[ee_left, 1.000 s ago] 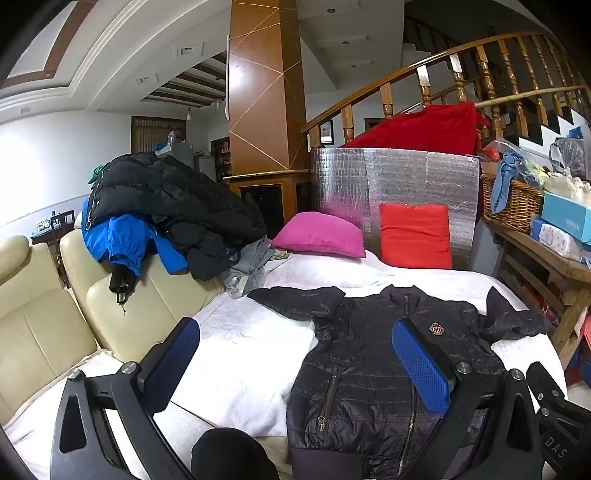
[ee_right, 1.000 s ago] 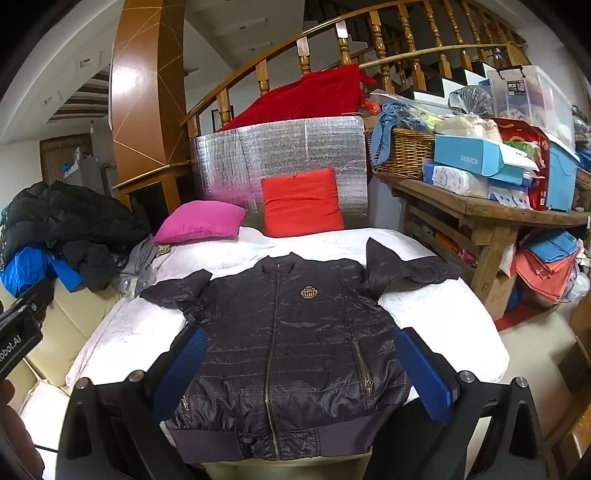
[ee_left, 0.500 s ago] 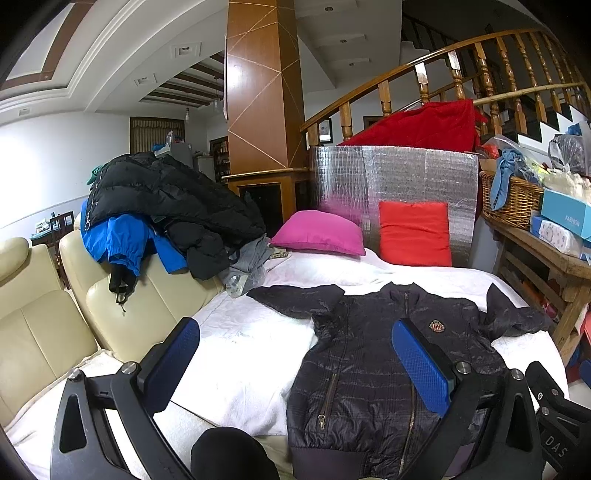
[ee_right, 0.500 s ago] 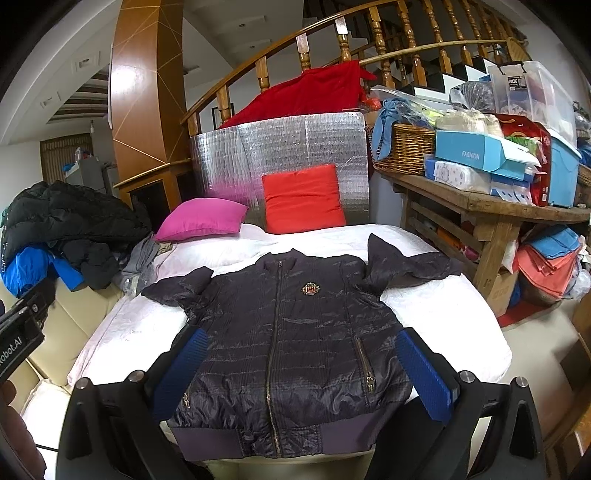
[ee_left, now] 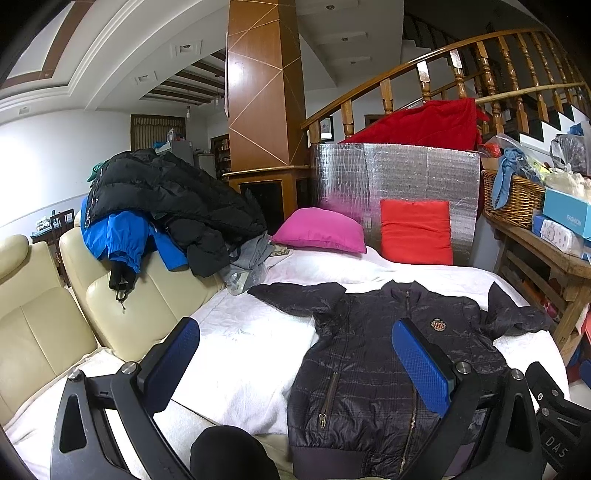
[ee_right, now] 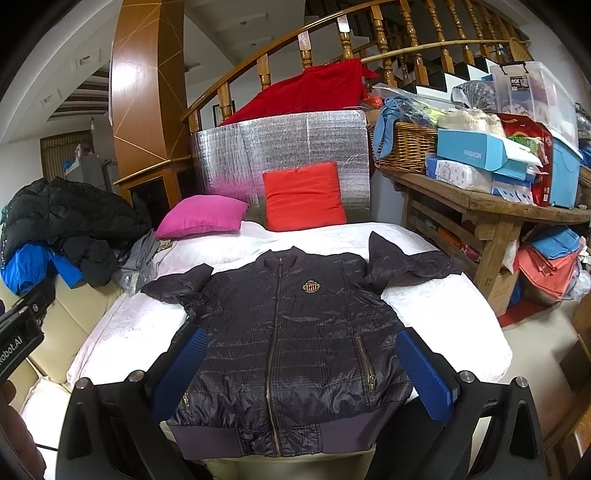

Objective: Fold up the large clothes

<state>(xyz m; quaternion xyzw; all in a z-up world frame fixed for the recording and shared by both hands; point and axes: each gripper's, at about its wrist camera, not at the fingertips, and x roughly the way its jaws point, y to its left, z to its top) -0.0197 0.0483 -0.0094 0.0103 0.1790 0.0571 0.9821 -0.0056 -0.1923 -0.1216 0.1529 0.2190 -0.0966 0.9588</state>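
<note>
We're in a lived-in home here, a living room: cream sofa [ee_left: 44,325] piled with coats [ee_left: 166,199], a bed [ee_right: 443,306] with pink cushion [ee_right: 201,216] and red cushion [ee_right: 303,195], a wooden staircase railing [ee_right: 369,22] curving overhead, and a wooden table [ee_right: 480,199] crowded with a wicker basket [ee_right: 402,147] and boxes [ee_right: 476,151].

Cream leather sofa [ee_left: 44,314] left, coats piled on backrest. Wooden pillar [ee_left: 264,85] far centre. Curved wooden stair railing [ee_right: 369,44] far right. Cluttered wooden table [ee_right: 491,206] right. White walls, recessed ceiling lights.
</note>
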